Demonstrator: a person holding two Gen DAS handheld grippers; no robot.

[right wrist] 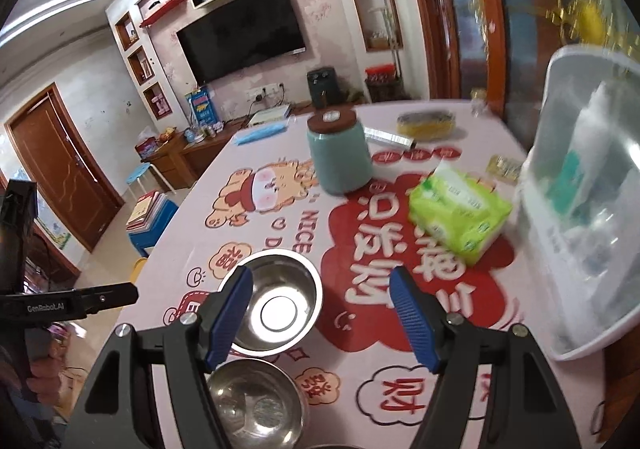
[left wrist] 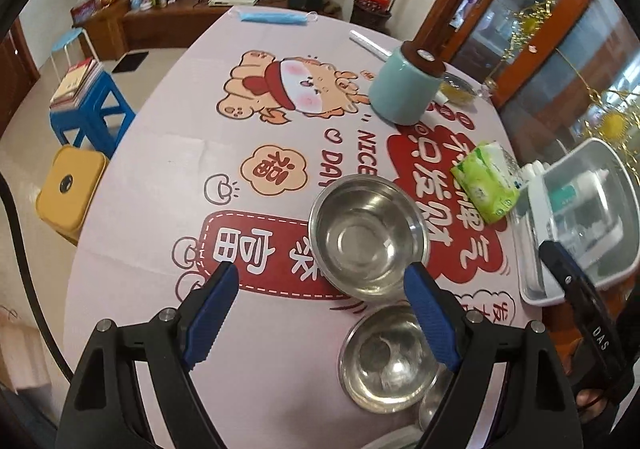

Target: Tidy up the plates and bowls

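Observation:
Two empty steel bowls stand side by side on the printed tablecloth: a far bowl (left wrist: 368, 237) (right wrist: 276, 305) and a near bowl (left wrist: 384, 361) (right wrist: 256, 405). My left gripper (left wrist: 321, 269) hangs open above them, its right blue pad (left wrist: 430, 313) crossing the gap between the bowls, and it holds nothing. My right gripper (right wrist: 322, 273) is open too, and its left pad (right wrist: 230, 313) overlaps the far bowl's left rim in the view. Another steel piece (left wrist: 432, 401) peeks out below the near bowl. A white rim shows at the bottom edge of the left wrist view.
A teal jar (left wrist: 402, 89) (right wrist: 340, 153) with a brown lid stands further back. A green tissue pack (left wrist: 486, 181) (right wrist: 460, 209) and a clear plastic box (left wrist: 580, 209) (right wrist: 592, 201) lie to the right. A blue mask (left wrist: 276, 17) lies at the far edge. Stools (left wrist: 92, 117) stand to the left.

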